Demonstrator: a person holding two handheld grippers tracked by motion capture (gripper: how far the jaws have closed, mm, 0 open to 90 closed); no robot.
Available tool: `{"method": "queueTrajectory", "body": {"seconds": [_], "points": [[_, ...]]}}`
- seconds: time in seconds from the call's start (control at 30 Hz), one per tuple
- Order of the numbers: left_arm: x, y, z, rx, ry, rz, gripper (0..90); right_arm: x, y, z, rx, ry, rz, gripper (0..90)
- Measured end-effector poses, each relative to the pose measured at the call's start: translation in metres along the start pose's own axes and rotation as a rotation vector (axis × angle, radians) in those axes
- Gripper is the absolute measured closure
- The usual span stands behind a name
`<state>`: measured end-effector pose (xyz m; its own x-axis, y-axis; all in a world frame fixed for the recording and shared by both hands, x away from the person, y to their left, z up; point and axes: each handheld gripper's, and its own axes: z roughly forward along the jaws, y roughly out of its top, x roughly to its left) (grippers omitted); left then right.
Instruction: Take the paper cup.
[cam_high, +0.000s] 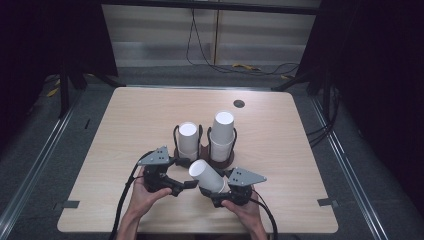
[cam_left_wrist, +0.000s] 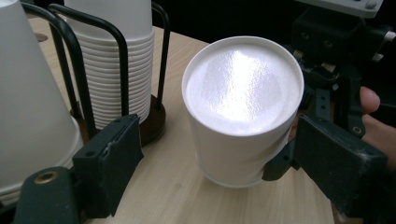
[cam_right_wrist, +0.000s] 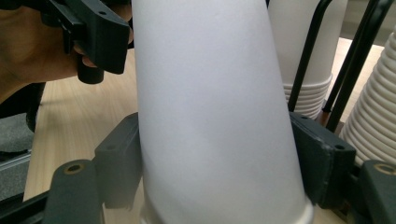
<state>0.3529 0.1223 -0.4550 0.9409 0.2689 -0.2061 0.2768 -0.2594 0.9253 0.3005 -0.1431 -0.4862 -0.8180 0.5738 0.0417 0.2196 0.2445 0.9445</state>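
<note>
I count one loose white foam cup (cam_high: 207, 175) and two stacks of white foam cups in holders. The loose cup lies tilted in the lower centre of the high view, its closed base pointing toward the upper left, clear of the light wooden table (cam_high: 130, 125). My right gripper (cam_high: 218, 189) pinches this cup: in the right gripper view both black jaws press against the cup wall (cam_right_wrist: 210, 112) near its rim. My left gripper (cam_high: 187, 173) sits lower left of the cup with its jaws spread; in the left gripper view the cup base (cam_left_wrist: 243, 86) stands between the two jaws, not touching either.

Behind the cup, at the centre of the high view, stand two black wire holders on round brown bases. The left stack (cam_high: 188, 140) is shorter; the right stack (cam_high: 222, 135) is taller. Two hands hold the two grippers at the bottom edge.
</note>
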Motion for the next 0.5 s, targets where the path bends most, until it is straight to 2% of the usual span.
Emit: {"method": "queueTrajectory", "body": {"seconds": [0.07, 0.13, 0.23, 0.33, 0.37, 0.4, 0.5], "points": [[0.000, 0.000, -0.001, 0.001, 0.002, 0.006, 15.4, 0.000, 0.000, -0.001, 0.007, -0.003, 0.000, 25.7], [0.001, -0.001, -0.003, -0.011, -0.020, 0.002, 15.5, -0.001, 0.000, -0.001, 0.015, -0.004, 0.001, 25.7], [0.001, -0.002, -0.003, -0.001, -0.015, 0.021, 15.4, -0.004, 0.000, -0.003, 0.027, -0.006, 0.004, 25.8], [0.002, -0.003, -0.003, 0.002, 0.021, 0.032, 15.9, -0.007, 0.002, -0.006, 0.030, -0.005, 0.014, 26.0], [0.001, -0.005, -0.003, 0.011, 0.037, 0.058, 16.3, -0.007, 0.002, -0.008, 0.038, -0.007, 0.014, 26.0], [0.001, -0.007, -0.003, -0.002, 0.048, 0.076, 18.0, -0.008, 0.003, -0.009, 0.047, -0.006, 0.014, 26.0], [0.001, -0.010, -0.005, -0.004, 0.068, 0.084, 19.0, -0.010, 0.003, -0.010, 0.050, -0.005, 0.010, 26.0]]}}
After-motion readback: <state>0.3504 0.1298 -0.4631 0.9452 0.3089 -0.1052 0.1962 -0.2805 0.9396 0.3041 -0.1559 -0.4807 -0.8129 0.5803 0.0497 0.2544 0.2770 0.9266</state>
